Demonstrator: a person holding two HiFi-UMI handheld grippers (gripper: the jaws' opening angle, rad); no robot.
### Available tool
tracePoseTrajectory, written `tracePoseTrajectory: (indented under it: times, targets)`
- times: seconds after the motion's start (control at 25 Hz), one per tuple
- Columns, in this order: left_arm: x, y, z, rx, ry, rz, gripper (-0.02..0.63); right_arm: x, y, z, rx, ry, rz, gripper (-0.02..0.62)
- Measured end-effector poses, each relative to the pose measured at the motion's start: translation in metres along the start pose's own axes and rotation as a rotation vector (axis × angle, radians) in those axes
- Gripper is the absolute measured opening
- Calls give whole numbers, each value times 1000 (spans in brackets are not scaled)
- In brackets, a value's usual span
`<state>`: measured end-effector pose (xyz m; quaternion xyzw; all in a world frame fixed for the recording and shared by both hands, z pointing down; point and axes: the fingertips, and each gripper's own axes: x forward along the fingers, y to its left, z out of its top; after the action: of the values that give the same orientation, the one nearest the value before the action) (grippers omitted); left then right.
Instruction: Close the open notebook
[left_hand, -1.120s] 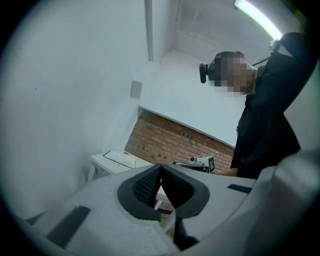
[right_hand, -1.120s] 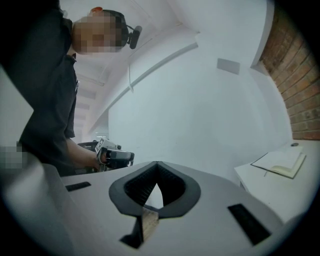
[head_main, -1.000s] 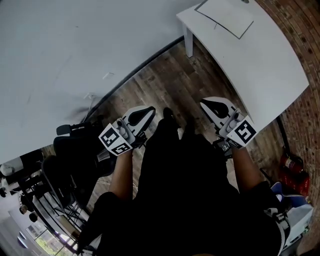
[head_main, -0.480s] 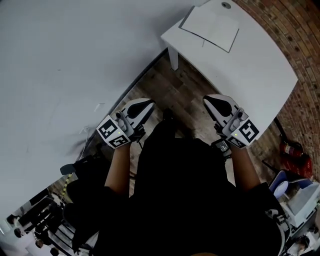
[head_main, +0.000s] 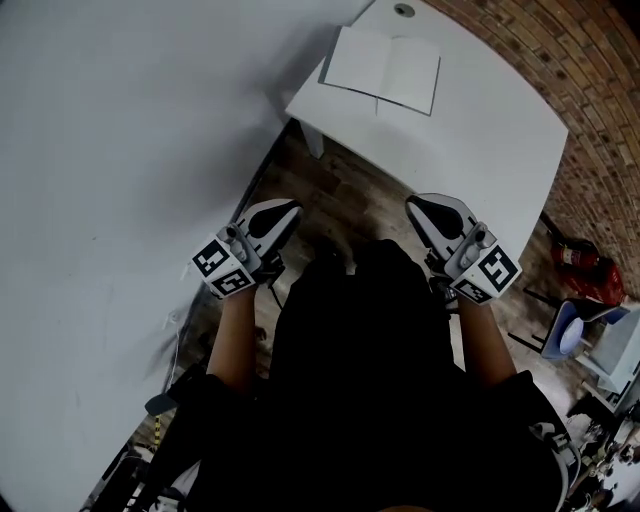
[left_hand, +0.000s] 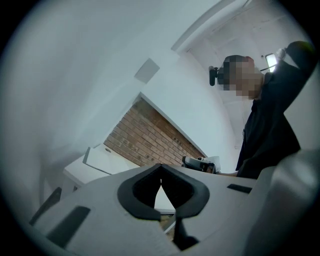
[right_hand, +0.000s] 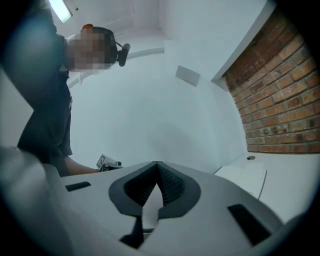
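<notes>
Open notebook (head_main: 380, 70), lying flat with both white pages up and a dark border along its near edge, at the far end of a white table (head_main: 480, 140), close to the table's left edge. No writing can be read on the pages. A small round fitting (head_main: 404, 10) is set into the tabletop just beyond the notebook. The table has a curved right edge and stands on a dark wood-plank floor (head_main: 350, 195), between a plain white wall (head_main: 120, 150) on the left and a red brick wall (head_main: 590, 90) on the right. Left gripper (head_main: 278, 214) and right gripper (head_main: 430, 210), both held low over the floor in front of the person's dark clothing (head_main: 370, 380), well apart from the notebook and short of the table. Each carries a cube of black-and-white square markers, which bear patterns only and no legible text. In the left gripper view, the left gripper (left_hand: 160, 172) has its dark pads pressed together at the tips with nothing between them; the right gripper view shows the right gripper (right_hand: 157, 172) likewise closed and empty. A red object (head_main: 572, 255) lies by the brick wall, and beside it a pale blue bin-like container (head_main: 570, 335) whose contents cannot be made out.
</notes>
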<state>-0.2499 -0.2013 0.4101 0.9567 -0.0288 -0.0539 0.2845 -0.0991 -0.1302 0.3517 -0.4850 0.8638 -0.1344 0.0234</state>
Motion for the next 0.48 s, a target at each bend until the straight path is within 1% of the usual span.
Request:
tracePoseTrajectory:
  times: [0.16,0.28,0.4,0.48]
  targets:
    - [23,28,3,-6,52,-8,15,9,-26,0,24,-26,-25,6]
    - [39,49,13,4,78,10,15,18,-48,5,30,-65,-22,6]
    - [64,65,26,16,93,16,17,19,-83,12,35,-91,-42,6]
    - [83,76,31,7,124,9,17,20,-106,19,38,-103,-60,6]
